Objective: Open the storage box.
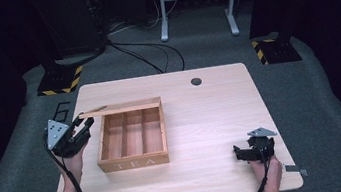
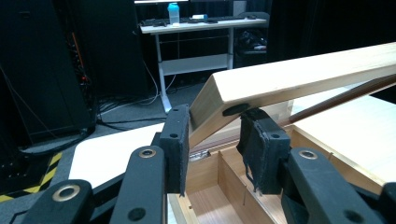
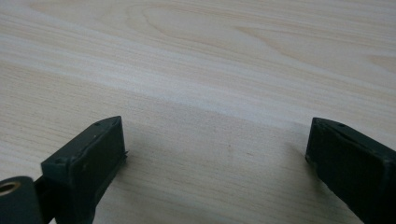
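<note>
A wooden tea box (image 1: 135,161) with three compartments stands on the left half of the table (image 1: 211,115). Its lid (image 1: 119,106) is raised along the far side. My left gripper (image 1: 85,125) is at the box's left end, shut on the lid's near corner (image 2: 289,79). In the left gripper view its two pads (image 2: 180,140) sit on either side of that corner, above the box's bare inside (image 2: 224,163). My right gripper (image 1: 236,153) rests low near the table's front right, jaws pointing left. Its jaws (image 3: 215,154) stand wide apart over bare wood.
A round cable hole (image 1: 196,81) sits near the table's far edge. Cables (image 1: 152,53) and a white desk frame (image 1: 195,1) lie on the floor beyond. Yellow-black striped stand bases (image 1: 60,81) flank the far corners.
</note>
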The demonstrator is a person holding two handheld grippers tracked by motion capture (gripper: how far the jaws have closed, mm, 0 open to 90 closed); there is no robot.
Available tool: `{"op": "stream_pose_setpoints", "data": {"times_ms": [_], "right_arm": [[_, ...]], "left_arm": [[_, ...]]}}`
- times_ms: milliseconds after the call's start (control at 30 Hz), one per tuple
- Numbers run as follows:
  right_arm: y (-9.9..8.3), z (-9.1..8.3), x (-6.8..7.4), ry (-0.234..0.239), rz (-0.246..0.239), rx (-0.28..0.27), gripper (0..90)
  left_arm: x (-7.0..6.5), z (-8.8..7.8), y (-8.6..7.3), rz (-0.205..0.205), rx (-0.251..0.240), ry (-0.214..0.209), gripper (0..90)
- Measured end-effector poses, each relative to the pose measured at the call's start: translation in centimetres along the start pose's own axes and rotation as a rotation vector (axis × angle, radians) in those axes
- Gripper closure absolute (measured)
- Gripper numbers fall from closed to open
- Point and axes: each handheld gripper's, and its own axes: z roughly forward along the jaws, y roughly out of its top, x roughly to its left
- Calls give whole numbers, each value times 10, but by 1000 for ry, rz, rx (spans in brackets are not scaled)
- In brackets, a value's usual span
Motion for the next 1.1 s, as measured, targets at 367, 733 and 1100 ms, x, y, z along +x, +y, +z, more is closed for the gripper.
{"op": "stream_pose_setpoints", "data": {"times_ms": [367, 733, 1100], "right_arm": [[0, 0, 0, 0, 1, 0, 43], [0, 0, 0, 0, -1, 0, 42], [0, 0, 0, 1, 0, 0, 42]], "left_arm": [[-1, 0, -1, 4, -2, 7, 630], [-1, -1, -2, 7, -5, 6, 629], [-1, -1, -3, 5, -15, 5, 630]]}}
